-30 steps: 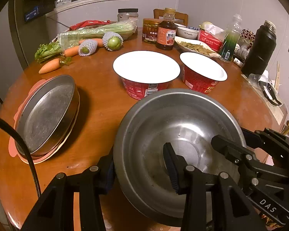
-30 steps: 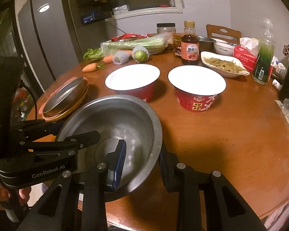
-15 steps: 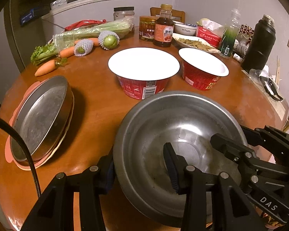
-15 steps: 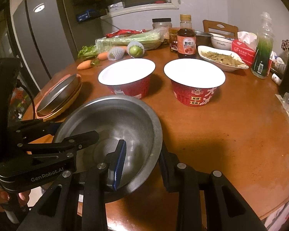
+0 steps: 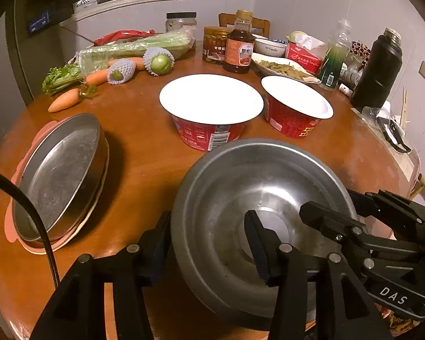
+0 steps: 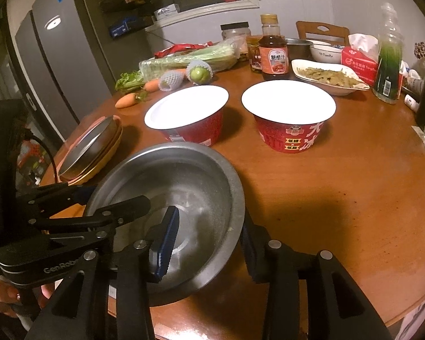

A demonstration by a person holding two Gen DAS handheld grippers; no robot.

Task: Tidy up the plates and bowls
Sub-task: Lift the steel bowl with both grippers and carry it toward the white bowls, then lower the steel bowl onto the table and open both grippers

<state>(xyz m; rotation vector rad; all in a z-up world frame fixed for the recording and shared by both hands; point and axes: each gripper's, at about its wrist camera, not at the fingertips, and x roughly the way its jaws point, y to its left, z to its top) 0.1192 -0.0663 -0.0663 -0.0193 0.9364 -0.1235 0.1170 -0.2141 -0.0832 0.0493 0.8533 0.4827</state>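
Straddling opposite rims of the round, dull steel bowl (image 5: 257,198) on the glossy wooden desk (image 5: 144,153), left claw (image 5: 209,243) and right claw (image 6: 206,235) have just been opening, pads now loose.

Round wooden worktop (image 6: 354,198). Far edge: bagged celery (image 5: 133,46), two carrots (image 5: 65,100), two green fruits in foam netting (image 5: 158,62), vinegar bottle (image 5: 239,45) beside a sauce jar (image 5: 215,45). Right side: red tissue box (image 6: 359,62), green-liquid bottle (image 6: 388,56), black flask (image 5: 378,69). Grey fridge (image 6: 51,65) behind, left.
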